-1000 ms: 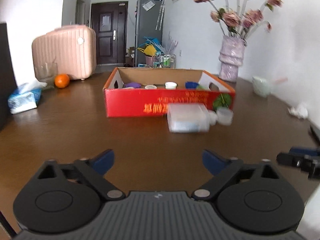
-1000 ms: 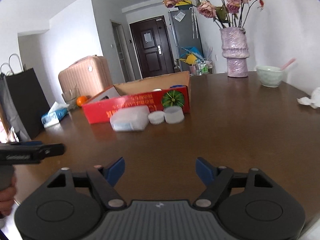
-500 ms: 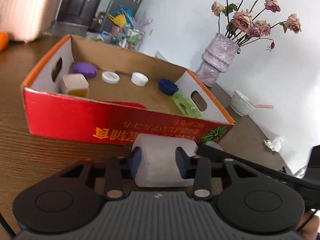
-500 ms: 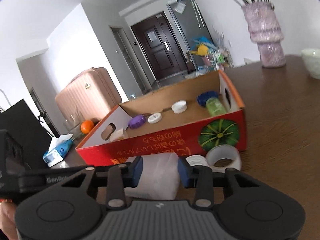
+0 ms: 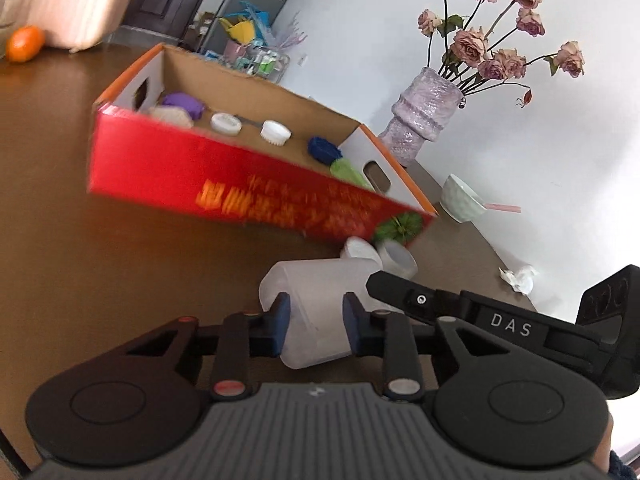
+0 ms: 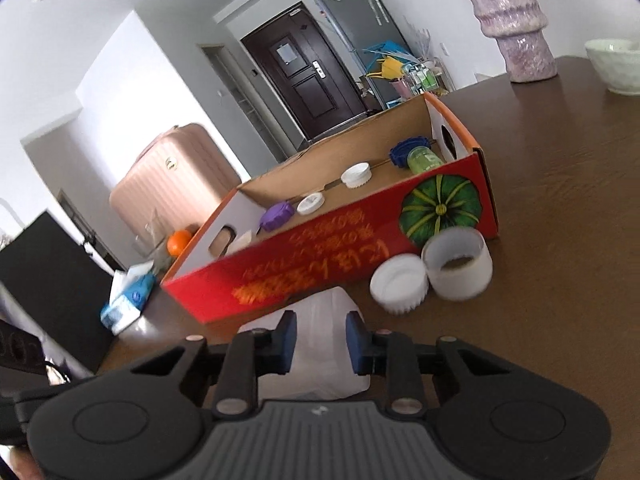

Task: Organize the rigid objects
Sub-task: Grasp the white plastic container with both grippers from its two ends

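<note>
Container (image 5: 316,312) blurred between both grippers' pads

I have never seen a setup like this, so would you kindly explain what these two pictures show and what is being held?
There is no robot here: a person holds a two-finger gripper in each hand, and a fisheye camera on each looks forward along its fingers. One picture comes from the left gripper, the other from the right gripper. Both are closed on the same frosted plastic container, one from each side. On the brown table stands a red cardboard box holding bottle caps and a small green bottle. In front of it lie a white cap and a frosted ring-shaped piece.
</note>
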Demonstrator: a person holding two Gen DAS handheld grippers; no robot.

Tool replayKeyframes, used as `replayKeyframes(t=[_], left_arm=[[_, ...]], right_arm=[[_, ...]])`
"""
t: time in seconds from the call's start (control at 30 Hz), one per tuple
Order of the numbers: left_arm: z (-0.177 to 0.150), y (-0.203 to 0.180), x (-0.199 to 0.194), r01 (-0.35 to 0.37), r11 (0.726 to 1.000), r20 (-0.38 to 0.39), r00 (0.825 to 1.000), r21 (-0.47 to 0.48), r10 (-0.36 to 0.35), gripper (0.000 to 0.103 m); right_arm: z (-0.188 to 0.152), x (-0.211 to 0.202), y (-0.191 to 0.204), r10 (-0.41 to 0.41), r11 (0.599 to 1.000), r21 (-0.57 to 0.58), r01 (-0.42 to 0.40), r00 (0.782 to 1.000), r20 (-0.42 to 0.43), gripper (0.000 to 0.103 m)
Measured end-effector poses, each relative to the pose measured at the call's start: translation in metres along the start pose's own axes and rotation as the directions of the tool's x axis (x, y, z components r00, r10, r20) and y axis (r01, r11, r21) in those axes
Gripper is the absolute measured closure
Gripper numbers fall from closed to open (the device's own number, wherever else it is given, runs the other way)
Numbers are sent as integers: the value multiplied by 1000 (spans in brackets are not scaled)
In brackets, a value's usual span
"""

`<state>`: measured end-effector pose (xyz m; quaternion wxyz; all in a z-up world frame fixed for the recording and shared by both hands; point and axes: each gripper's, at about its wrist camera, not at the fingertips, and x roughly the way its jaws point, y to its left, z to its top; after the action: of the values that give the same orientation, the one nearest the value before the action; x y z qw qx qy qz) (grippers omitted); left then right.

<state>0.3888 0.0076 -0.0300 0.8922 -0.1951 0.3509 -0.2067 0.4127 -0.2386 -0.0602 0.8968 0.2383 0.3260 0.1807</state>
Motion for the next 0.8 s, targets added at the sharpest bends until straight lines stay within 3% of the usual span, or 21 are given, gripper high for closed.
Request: replayKeyframes(t=[0.2,0.4,0.63,0.8], left_arm=[[-37,-22,-52,-35,999,19,999,14,35,79],[-56,-48,-85,-19,999,61,998,26,17,79],[-48,-83,-95,13,996,123,992,84,-24,79],[-17,-94,-72,15,994,158,987,106,-32,79]], right_arm=[[-39,-53,18,22,1000,-22,-23,1000,-16,81],[-59,-104,37,7,997,-74,-4,999,39,81],[-47,-148,41,23,996,-93,-10,989,145,81],[-21,-144,33,9,993,-115,12,984,180,81]])
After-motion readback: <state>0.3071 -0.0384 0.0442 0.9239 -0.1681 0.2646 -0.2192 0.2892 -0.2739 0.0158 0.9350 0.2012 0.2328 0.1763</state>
